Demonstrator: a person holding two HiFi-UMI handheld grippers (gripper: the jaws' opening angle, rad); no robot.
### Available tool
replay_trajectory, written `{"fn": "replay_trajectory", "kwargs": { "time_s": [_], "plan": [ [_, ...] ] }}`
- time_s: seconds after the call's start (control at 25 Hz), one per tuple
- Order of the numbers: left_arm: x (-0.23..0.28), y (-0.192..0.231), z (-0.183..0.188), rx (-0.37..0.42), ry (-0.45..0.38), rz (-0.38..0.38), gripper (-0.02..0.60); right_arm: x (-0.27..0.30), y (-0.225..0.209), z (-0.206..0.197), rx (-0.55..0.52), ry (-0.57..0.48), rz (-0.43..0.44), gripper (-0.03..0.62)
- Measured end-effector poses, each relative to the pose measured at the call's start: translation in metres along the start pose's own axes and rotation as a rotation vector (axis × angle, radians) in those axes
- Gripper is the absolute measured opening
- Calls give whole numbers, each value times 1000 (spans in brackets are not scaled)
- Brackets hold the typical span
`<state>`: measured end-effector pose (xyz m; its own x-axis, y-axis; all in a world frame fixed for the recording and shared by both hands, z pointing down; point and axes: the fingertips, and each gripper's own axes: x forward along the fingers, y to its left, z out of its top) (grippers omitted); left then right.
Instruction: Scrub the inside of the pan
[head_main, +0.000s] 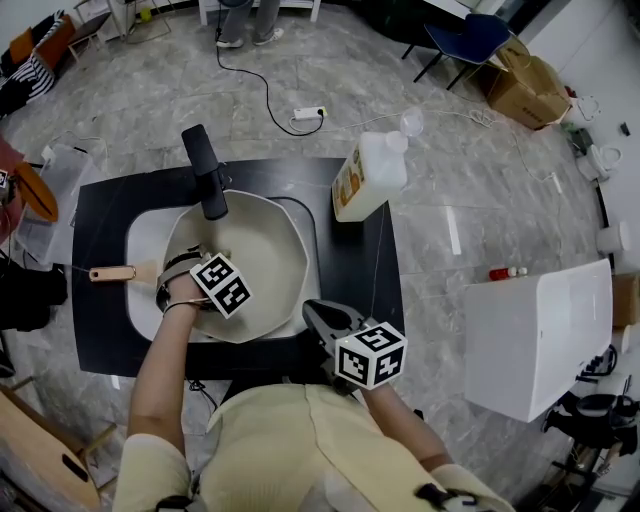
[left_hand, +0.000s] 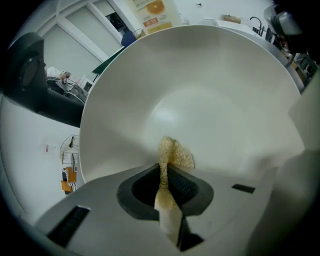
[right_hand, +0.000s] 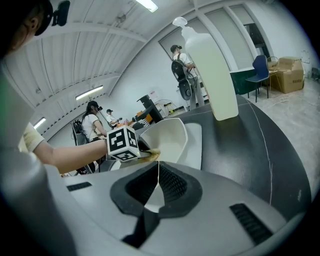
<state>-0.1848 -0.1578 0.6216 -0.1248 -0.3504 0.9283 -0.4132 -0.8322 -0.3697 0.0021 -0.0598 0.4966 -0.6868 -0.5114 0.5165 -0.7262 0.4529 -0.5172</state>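
Note:
A white pan (head_main: 255, 250) with a black handle (head_main: 205, 172) lies tilted in the white basin (head_main: 140, 240) on the black table. My left gripper (head_main: 200, 262) is inside the pan, shut on a yellow scrub sponge (left_hand: 172, 152) that presses against the pan's inner wall (left_hand: 210, 90). My right gripper (head_main: 312, 310) is at the pan's near right rim with its jaws shut on that rim (right_hand: 159, 162). The right gripper view shows the pan (right_hand: 172, 135) ahead and the left gripper's marker cube (right_hand: 122, 142) beside it.
A tall detergent bottle (head_main: 368, 178) stands on the table's far right part (right_hand: 210, 75). A wooden-handled brush (head_main: 112, 273) lies at the basin's left edge. A white box (head_main: 540, 335) stands to the right on the floor. People stand in the background of the right gripper view.

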Motion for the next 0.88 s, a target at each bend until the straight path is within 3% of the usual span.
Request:
{"fn": "replay_trajectory", "kwargs": {
  "time_s": [0.4, 0.88],
  "plan": [
    [8, 29, 14, -63, -46, 126, 40, -2, -7, 0, 17, -6, -19, 17],
    [11, 43, 40, -79, -125, 174, 40, -7, -16, -2, 42, -16, -46, 17]
  ]
}}
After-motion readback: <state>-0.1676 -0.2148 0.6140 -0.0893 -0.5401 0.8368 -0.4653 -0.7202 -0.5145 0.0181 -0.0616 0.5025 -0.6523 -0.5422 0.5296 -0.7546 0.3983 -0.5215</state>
